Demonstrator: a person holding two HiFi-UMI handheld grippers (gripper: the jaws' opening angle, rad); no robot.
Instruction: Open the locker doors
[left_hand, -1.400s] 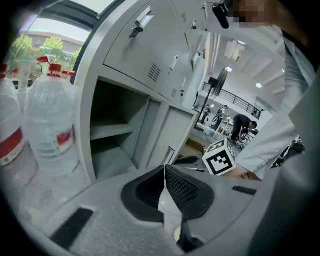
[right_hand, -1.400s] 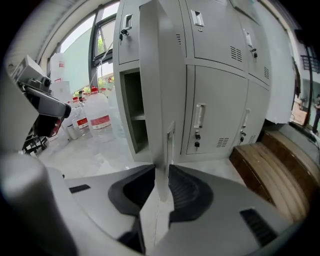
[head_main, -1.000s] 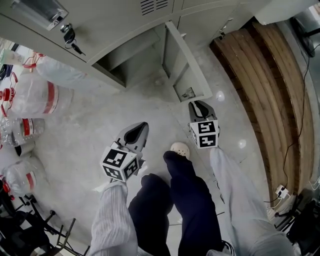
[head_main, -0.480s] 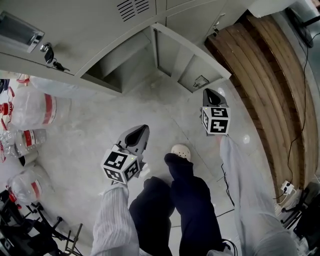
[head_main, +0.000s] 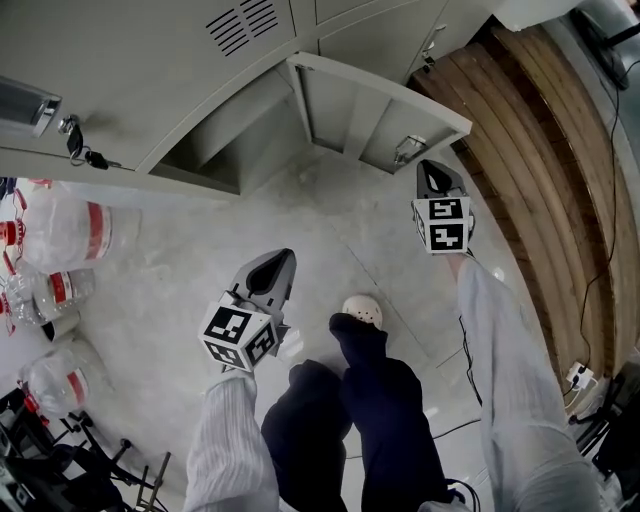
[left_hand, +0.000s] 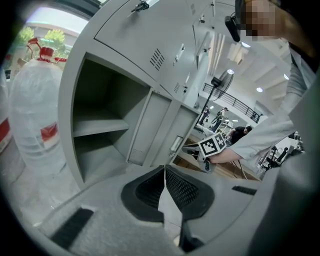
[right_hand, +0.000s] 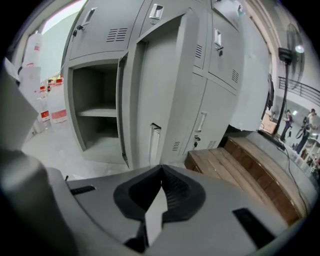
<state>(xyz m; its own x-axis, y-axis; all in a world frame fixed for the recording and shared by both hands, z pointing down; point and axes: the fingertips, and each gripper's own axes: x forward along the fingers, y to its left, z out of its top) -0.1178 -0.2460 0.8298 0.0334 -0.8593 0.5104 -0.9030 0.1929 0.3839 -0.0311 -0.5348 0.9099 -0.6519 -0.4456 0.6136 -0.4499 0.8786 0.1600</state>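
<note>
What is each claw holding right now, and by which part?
Nothing. The left claw and the right claw are both shut and empty; the right one sits near the open locker door without touching it.

I see clear water jugs (head_main: 75, 228) on the grey floor (head_main: 330, 235) far left, slatted wooden bench (head_main: 545, 170) right, white power strip (head_main: 578, 376) past it.

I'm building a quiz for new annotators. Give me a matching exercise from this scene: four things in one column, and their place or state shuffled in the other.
1 locker door
2 keys
3 water bottles
4 right gripper

A shut, nothing held
B on the floor
C swung open
D hanging from a lock

Pairs: 1-C, 2-D, 3-B, 4-A
</note>
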